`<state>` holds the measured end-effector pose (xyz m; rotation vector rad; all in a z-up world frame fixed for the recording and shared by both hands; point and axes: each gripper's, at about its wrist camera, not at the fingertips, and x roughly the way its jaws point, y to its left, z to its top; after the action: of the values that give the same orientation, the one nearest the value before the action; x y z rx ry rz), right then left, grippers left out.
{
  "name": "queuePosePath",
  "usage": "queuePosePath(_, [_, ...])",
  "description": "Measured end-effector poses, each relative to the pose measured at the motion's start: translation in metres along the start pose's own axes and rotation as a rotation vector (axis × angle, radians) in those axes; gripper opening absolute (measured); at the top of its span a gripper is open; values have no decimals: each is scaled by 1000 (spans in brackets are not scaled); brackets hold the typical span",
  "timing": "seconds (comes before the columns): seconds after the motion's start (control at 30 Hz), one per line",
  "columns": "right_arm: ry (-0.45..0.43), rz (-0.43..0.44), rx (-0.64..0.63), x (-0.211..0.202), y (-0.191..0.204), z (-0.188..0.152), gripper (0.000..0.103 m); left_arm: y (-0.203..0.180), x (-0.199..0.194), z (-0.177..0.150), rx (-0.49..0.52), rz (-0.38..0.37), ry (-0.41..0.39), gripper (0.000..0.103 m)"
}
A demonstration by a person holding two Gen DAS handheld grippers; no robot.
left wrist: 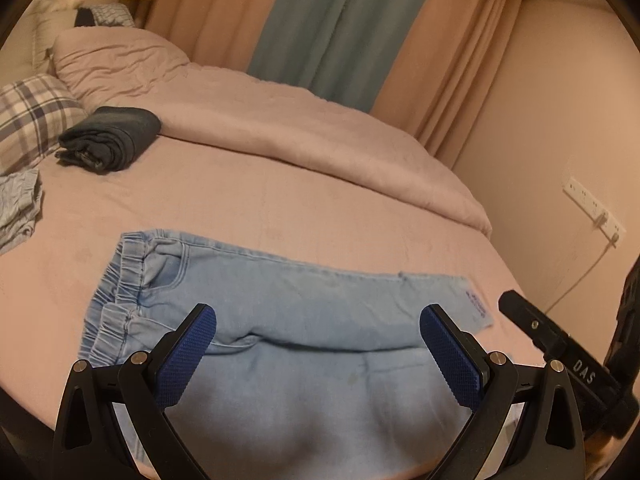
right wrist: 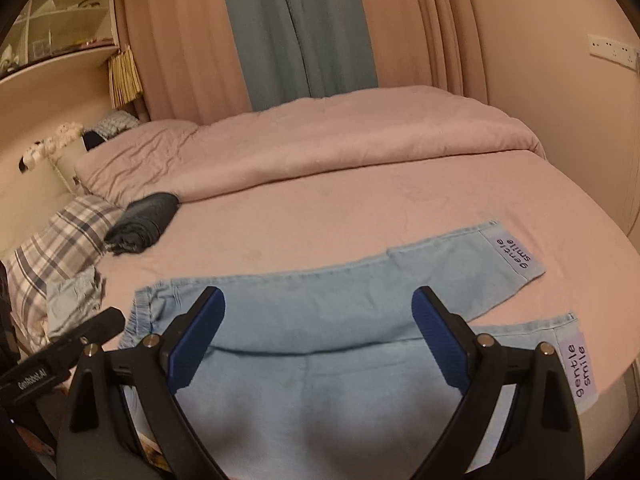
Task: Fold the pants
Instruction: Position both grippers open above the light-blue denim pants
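Observation:
Light blue denim pants [left wrist: 304,312] lie flat on the pink bed sheet [left wrist: 248,200], elastic waistband at the left, both legs running right. In the right wrist view the same pants [right wrist: 320,320] show two leg cuffs with purple "gentle smile" labels [right wrist: 514,254]. My left gripper [left wrist: 318,322] hovers open over the near leg, blue pads wide apart, nothing between them. My right gripper [right wrist: 318,304] is open too, above the pants' middle. The other gripper's black body shows at the right edge of the left view [left wrist: 560,344] and at the left edge of the right view [right wrist: 68,344].
A folded dark garment [left wrist: 110,138] sits near a plaid pillow [left wrist: 32,116]. A crumpled light blue cloth [left wrist: 18,208] lies at the left. A pink duvet [left wrist: 280,120] is bunched along the bed's far side. Curtains, a wall and a socket strip [left wrist: 592,210] stand beyond.

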<state>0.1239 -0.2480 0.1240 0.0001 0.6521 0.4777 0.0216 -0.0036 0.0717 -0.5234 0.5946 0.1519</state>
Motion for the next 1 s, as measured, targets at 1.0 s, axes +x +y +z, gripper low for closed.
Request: queuePosePath(1.0, [54,-89,63,22,-16,-37,98,22,18,-39,-18,87,61,102])
